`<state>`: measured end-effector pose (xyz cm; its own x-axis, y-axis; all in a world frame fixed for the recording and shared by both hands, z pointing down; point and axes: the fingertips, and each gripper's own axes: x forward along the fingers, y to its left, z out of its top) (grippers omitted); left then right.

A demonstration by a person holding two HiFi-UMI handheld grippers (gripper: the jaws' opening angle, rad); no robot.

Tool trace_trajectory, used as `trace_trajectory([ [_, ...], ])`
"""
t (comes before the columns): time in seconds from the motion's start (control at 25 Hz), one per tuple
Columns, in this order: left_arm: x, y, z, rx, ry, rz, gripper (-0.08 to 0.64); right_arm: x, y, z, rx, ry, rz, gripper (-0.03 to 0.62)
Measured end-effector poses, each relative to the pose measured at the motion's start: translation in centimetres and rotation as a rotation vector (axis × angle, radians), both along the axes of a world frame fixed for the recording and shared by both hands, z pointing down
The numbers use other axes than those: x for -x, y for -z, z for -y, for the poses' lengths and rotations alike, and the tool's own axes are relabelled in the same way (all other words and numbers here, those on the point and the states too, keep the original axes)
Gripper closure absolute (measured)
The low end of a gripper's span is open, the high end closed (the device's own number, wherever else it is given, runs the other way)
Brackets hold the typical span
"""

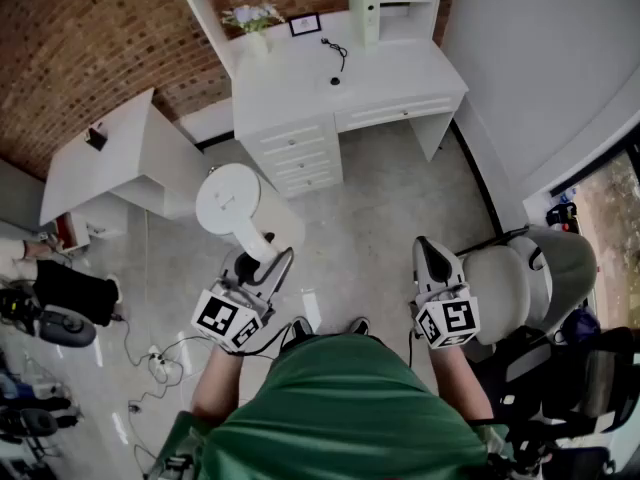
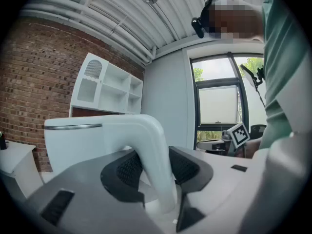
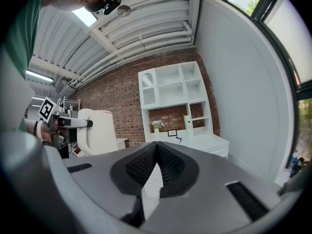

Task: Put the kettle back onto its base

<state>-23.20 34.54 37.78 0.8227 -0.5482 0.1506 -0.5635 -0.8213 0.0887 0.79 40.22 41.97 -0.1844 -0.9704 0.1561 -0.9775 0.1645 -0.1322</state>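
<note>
In the head view a white kettle point(image 1: 229, 201) hangs above the floor in front of me, lid up. My left gripper point(image 1: 264, 264) is shut on its curved handle point(image 1: 258, 245). The left gripper view shows that white handle point(image 2: 152, 145) pressed between the dark pads point(image 2: 185, 167), with the kettle body point(image 2: 80, 143) just beyond. My right gripper point(image 1: 428, 248) is held level at the right, shut and empty; its pads point(image 3: 146, 164) meet. The right gripper view also catches the kettle point(image 3: 97, 130) at the left. I cannot pick out the kettle's base for certain.
A white desk point(image 1: 300, 83) with drawers and shelves stands ahead against the brick wall, with a black cord point(image 1: 336, 50), a small frame and a vase on it. A lower white table point(image 1: 120, 158) is at the left. A grey chair point(image 1: 525, 278) sits close on my right. Cables lie on the floor at the left.
</note>
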Motion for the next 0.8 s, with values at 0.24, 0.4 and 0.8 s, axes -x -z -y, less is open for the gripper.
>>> trace_trajectory([
  [0.24, 3.5, 0.1, -1.1, -0.030, -0.049, -0.010, 0.388, 3.9, -1.3, 1.9, 0.001, -0.009, 0.008, 0.571],
  [0.4, 6.4, -1.0, -2.1, -0.009, -0.064, -0.010, 0.388, 6.4, -1.9, 1.3, 0.015, -0.031, 0.001, 0.571],
  [0.8, 12.7, -1.5, -2.7, -0.043, -0.142, -0.045, 0.387, 11.8, 0.7, -0.6, -0.002, -0.121, -0.015, 0.569],
])
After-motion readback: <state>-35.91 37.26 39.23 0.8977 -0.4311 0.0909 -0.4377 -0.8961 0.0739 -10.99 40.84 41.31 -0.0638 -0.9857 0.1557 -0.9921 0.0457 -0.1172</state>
